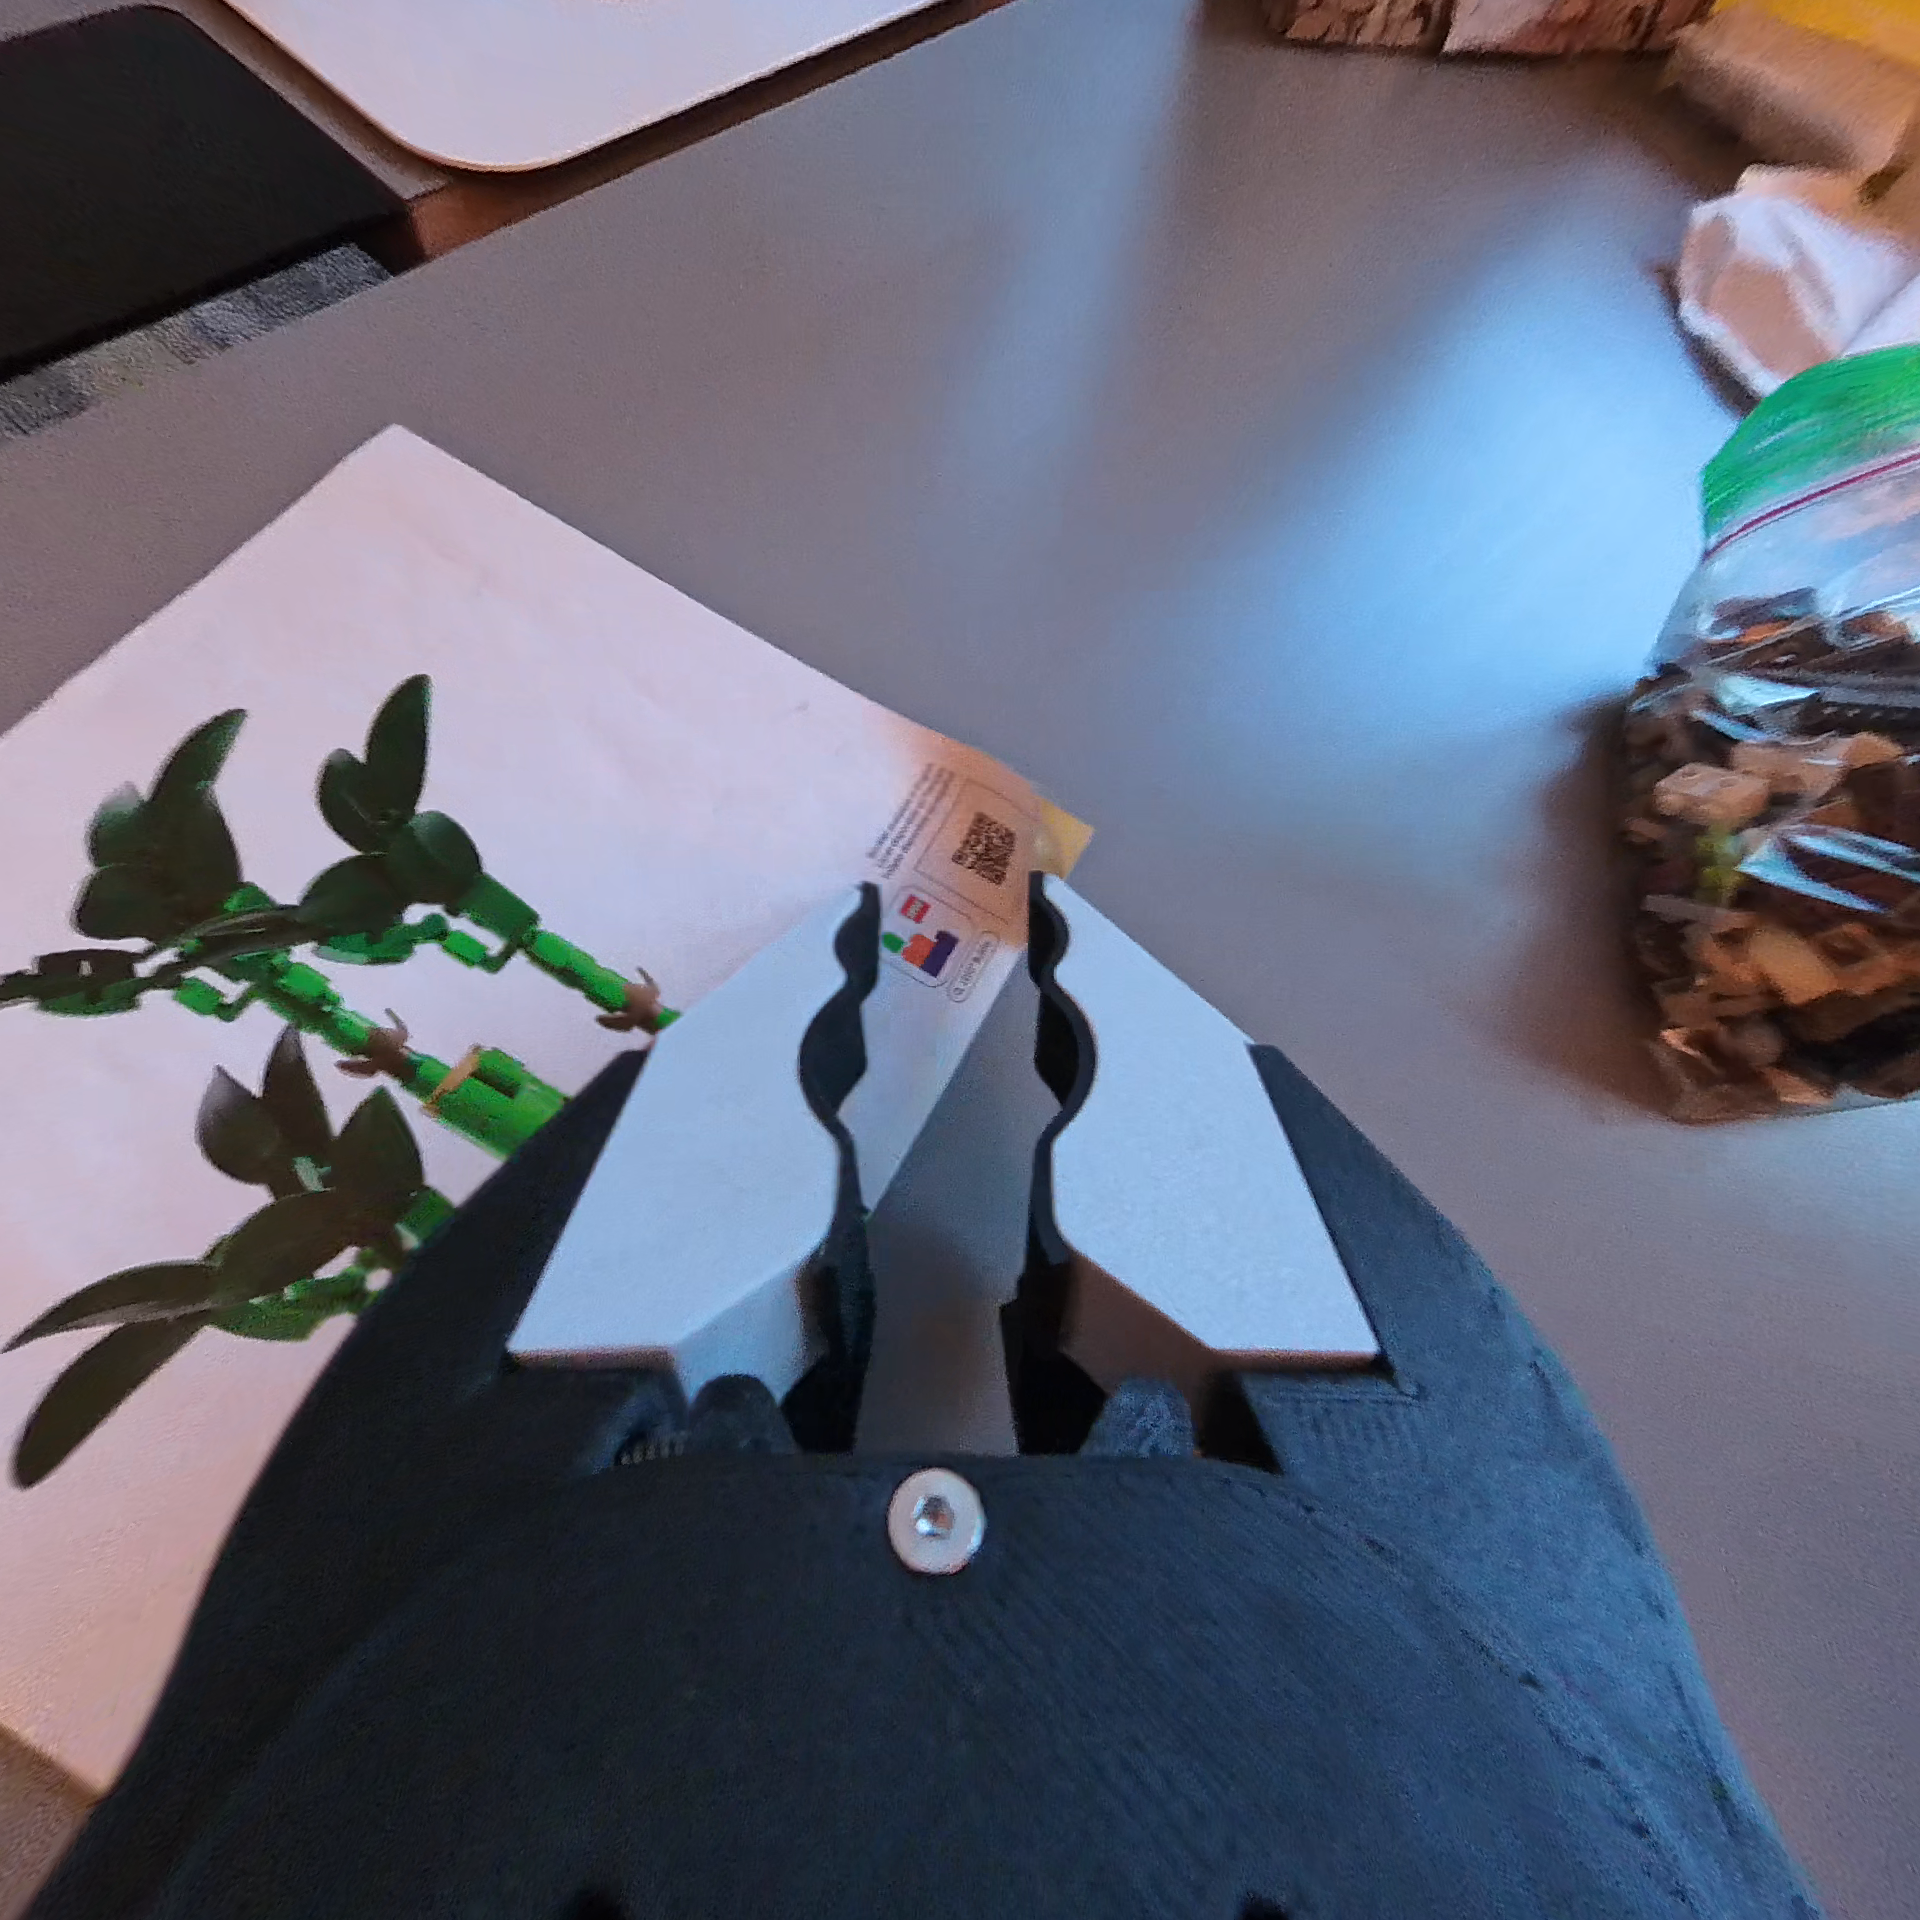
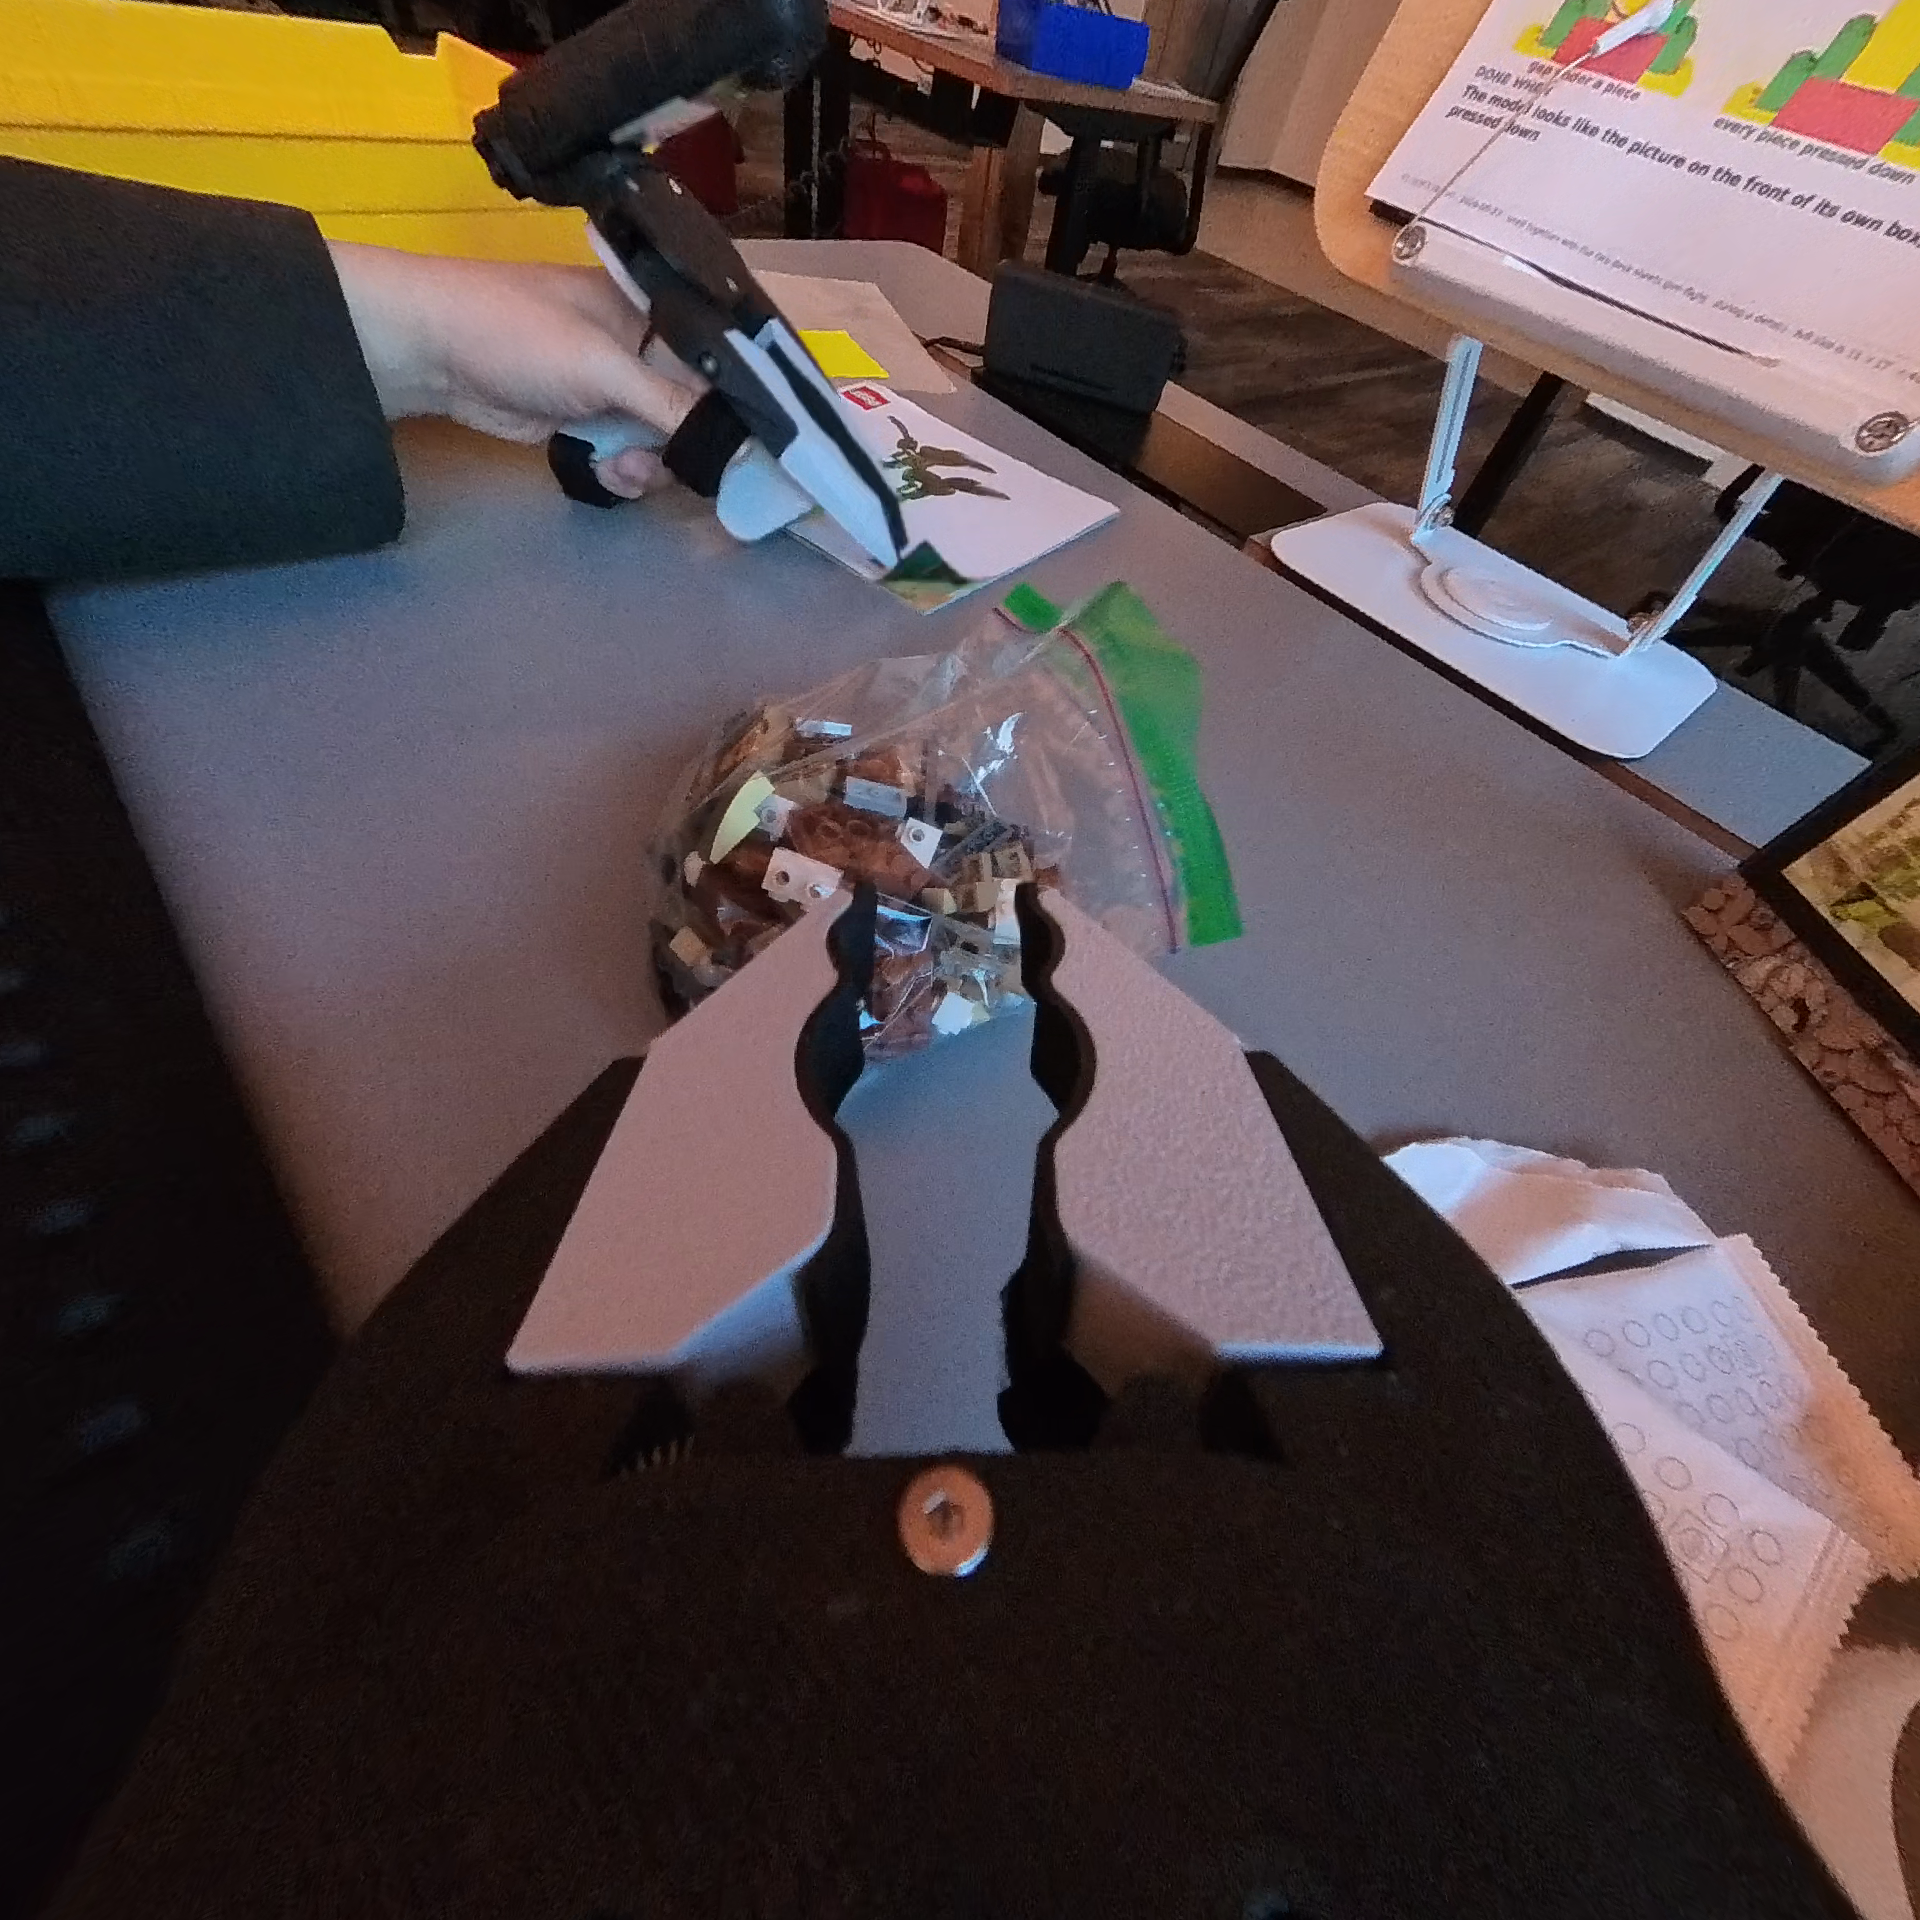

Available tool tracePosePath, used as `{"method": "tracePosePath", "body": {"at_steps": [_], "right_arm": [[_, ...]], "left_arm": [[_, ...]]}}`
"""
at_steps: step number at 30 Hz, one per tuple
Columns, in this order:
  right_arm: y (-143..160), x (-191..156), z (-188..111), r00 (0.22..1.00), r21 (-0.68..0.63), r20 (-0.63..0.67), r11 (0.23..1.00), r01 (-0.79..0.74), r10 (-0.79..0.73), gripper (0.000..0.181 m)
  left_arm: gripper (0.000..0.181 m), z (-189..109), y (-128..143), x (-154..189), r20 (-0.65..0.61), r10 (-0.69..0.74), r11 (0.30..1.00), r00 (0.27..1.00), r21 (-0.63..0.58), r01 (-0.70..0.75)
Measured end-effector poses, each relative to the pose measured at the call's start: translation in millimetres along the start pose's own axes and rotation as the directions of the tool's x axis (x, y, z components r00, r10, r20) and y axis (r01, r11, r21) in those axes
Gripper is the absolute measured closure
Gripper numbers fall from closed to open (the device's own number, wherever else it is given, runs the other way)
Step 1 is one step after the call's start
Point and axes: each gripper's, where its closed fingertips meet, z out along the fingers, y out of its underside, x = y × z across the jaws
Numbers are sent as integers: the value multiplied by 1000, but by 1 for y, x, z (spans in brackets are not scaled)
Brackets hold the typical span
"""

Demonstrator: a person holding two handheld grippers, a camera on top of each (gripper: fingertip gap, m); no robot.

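I take the bag of bricks (image 2: 914, 831) on the grey table (image 2: 416, 810) as my landmark. It is a clear zip bag with a green strip at its mouth, full of small brown, tan and white pieces, lying on its side.

Nearest to me, the right gripper (image 2: 940, 904) hangs just short of the bag, its fingers apart and empty, the tips level with the bag's near edge. I cannot tell whether the tips touch the plastic. To the right of the bag and closer to me lies an opened white paper packet (image 2: 1683, 1392).

Beyond the bag, to its left, the left gripper (image 1: 951, 883) is tilted down over the near corner of a booklet (image 1: 499, 665) that shows a green plant. Its fingers are apart, with the booklet corner between them in the wrist view; from the right wrist view the tips seem at or touching the paper. A hand (image 2: 499, 343) holds that gripper.

Farther off, right of the bag, a white stand (image 2: 1496, 613) carries an instruction sheet; left and behind sits a yellow bin (image 2: 260, 104).

Risks, as I judge them: the bag's plastic is slack and slippery, so a pinch may catch only film and let the load sag or slide. The thin booklet lies flat, so fingertips could skid across it or crease its corner.
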Motion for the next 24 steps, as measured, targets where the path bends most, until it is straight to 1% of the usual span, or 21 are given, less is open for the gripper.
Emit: {"method": "tracePosePath", "body": {"at_steps": [2,3,4,5,9,13,18,21,24], "right_arm": [[2,-1,1,1000,-9,1,1000,5,-5,154],[2,-1,1,1000,-12,4,1000,8,-8,154],[3,-2,2,1000,-15,5,1000,11,-11,154],[3,-2,2,1000,-18,5,1000,15,-15,154],[5,-3,2,1000,-25,5,999,24,-24,154],[6,-2,2,1000,-31,2,999,31,-31,154],[6,-3,2,999,-35,0,998,46,-46,154],[6,-3,2,999,-34,-2,998,54,-54,155],[6,-3,2,998,-33,-1,998,55,-55,154]], "left_arm": [[159,-2,-2,-3,0,-31,999,1000,21,31],[165,-3,-4,-5,11,-35,999,999,32,34],[177,-5,-5,-6,18,-30,999,999,44,29],[181,-7,-8,-7,25,-19,998,999,60,18],[181,-12,-17,-14,64,-21,994,998,105,15],[181,-11,-17,-10,29,-48,994,998,101,45],[181,-22,-32,-6,17,-64,987,998,150,61],[181,-30,-36,-17,67,-91,979,994,187,77],[181,-40,-41,-26,84,-155,963,984,235,131]]}}
